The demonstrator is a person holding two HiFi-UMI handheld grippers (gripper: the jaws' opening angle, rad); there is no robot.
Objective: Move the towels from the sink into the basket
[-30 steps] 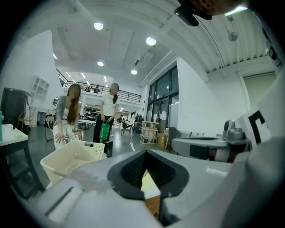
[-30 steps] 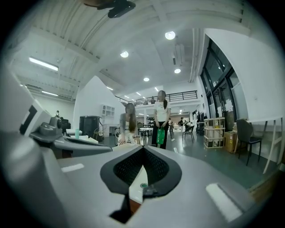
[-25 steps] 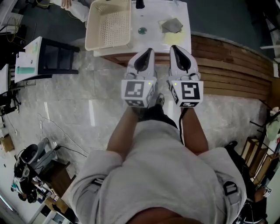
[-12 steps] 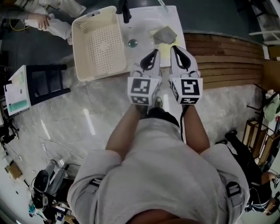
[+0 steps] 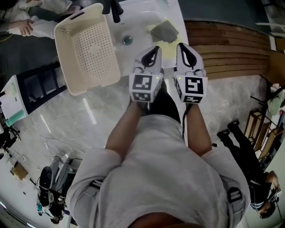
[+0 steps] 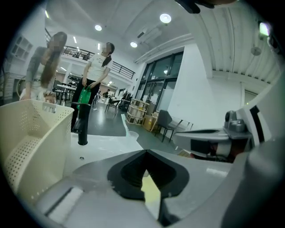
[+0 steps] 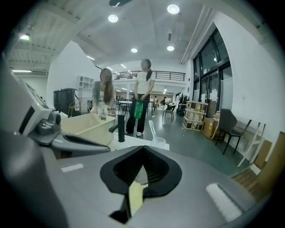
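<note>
A grey towel (image 5: 164,31) lies crumpled in the right part of the white sink (image 5: 142,20), on top of a yellow towel (image 5: 168,42) whose edge shows between my grippers. The cream perforated basket (image 5: 87,49) stands empty beside the sink's left side and also shows as the basket (image 6: 26,142) in the left gripper view. My left gripper (image 5: 154,49) and right gripper (image 5: 182,46) are held side by side over the sink's near edge, just short of the towels. Both are shut with nothing in them. Yellow shows through the slit under the shut jaws in both gripper views.
A black faucet (image 5: 113,9) stands at the sink's far rim, with the drain (image 5: 127,40) in front of it. A curved wooden platform (image 5: 222,44) runs off to the right. A black stand (image 5: 38,84) sits left of the basket. People stand beyond the sink (image 7: 142,93).
The head view has swung, so the sink and basket now sit tilted and closer. Both grippers have come slightly forward over the sink's near edge, still shut.
</note>
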